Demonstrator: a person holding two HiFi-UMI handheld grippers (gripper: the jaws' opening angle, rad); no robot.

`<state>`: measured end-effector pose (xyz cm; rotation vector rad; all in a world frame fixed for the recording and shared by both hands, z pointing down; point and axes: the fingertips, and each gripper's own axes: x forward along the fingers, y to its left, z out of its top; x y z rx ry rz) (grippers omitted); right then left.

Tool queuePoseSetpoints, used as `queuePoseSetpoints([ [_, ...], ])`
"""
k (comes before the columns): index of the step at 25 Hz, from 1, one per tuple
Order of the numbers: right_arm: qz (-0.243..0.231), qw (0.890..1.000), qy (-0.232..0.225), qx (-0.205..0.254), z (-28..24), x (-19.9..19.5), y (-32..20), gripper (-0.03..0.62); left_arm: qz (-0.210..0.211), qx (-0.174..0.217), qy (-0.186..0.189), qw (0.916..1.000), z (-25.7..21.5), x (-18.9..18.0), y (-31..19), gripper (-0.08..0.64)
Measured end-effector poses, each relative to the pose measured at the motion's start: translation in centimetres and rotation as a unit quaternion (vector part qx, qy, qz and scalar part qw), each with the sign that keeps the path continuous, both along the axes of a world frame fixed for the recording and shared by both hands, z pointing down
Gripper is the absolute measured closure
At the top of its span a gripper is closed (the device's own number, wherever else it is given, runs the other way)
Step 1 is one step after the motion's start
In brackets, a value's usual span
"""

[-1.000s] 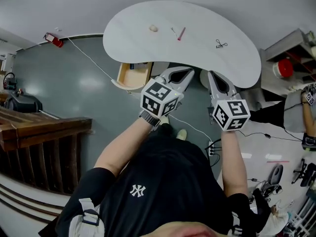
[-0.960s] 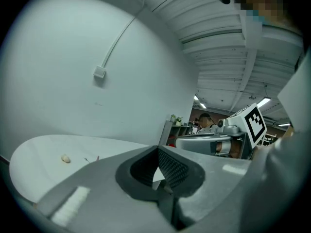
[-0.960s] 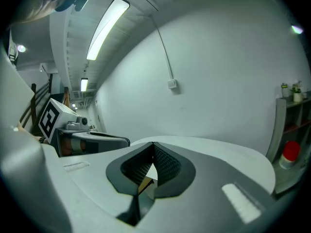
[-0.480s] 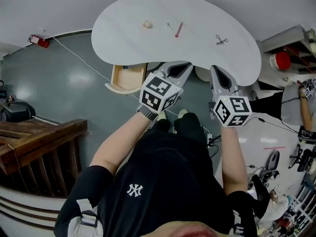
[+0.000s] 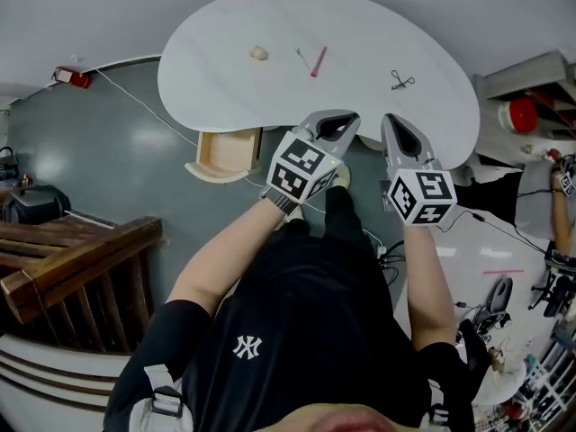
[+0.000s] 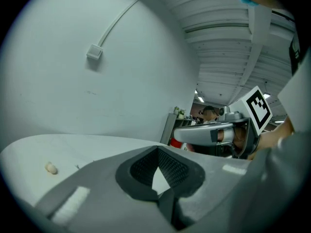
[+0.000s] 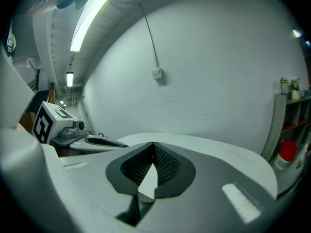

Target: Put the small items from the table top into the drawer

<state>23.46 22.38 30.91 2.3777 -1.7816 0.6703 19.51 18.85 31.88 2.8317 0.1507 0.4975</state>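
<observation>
Up on the worktop [image 5: 225, 88]: four little bits spread along the far side, none touching, all well apart from both tongs.
Beige lump [image 5: 258, 53]: around 11 o'clock, on its own; also low at 8 o'clock in the left gripper view [image 6: 50, 168].
Metal bit [image 5: 302, 58]: too small to name, just beside the pink stick.
Pink stick [image 5: 319, 61]: roughly 12 o'clock, lying flat and slanted.
Binder clip [image 5: 401, 81]: out at 2 o'clock, by itself.
Drawer [image 5: 223, 153]: pulled open under the near edge at 7 o'clock, contents hard to make out. Guessing left open like that for easy dropping-in.
Left tongs [image 5: 346, 122]: closed tip to tip, nothing pinched, held by the near edge around 6 o'clock.
Right tongs [image 5: 393, 124]: same deal, tips together and empty, just beside the left at 5 o'clock.
Why held there: probably lined up side by side ahead of a reach, no target picked yet.
Progress: basically zero, all four on top.
Next: opening up needed before any pick. Lump nearest the drawer side, so a fair first grab for the left.
Watch out: clip and metal bit thin and flat, likely slippery.
</observation>
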Motion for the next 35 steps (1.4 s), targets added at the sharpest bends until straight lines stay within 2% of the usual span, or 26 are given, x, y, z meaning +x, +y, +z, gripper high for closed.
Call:
queuePoseSetpoints([
  [5,0.004,1.0,-0.013,-0.011,2.3,5.3,0.4,0.569,0.01,0.013,-0.012,0.9998,3.2,6.0,0.6,0.56],
  [12,0.005,0.999,-0.039,-0.027,6.7,11.5,1.4,0.569,0.015,0.069,-0.046,0.9964,8.6,13.9,1.4,0.546],
  [17,0.001,0.998,-0.06,-0.034,9.7,14.7,1.8,0.569,0.012,0.109,-0.076,0.991,12.6,18.1,1.5,0.529],
  [24,-0.005,0.996,-0.084,-0.04,13.7,18.0,1.8,0.569,0.009,0.152,-0.119,0.9812,18.3,21.7,1.0,0.509],
  [30,-0.009,0.994,-0.103,-0.042,15.6,19.2,1.6,0.569,0.02,0.197,-0.151,0.9684,22.0,23.2,0.8,0.499],
  [35,-0.012,0.992,-0.117,-0.047,17.0,19.7,1.7,0.569,0.024,0.221,-0.171,0.9599,24.1,23.7,0.7,0.497],
])
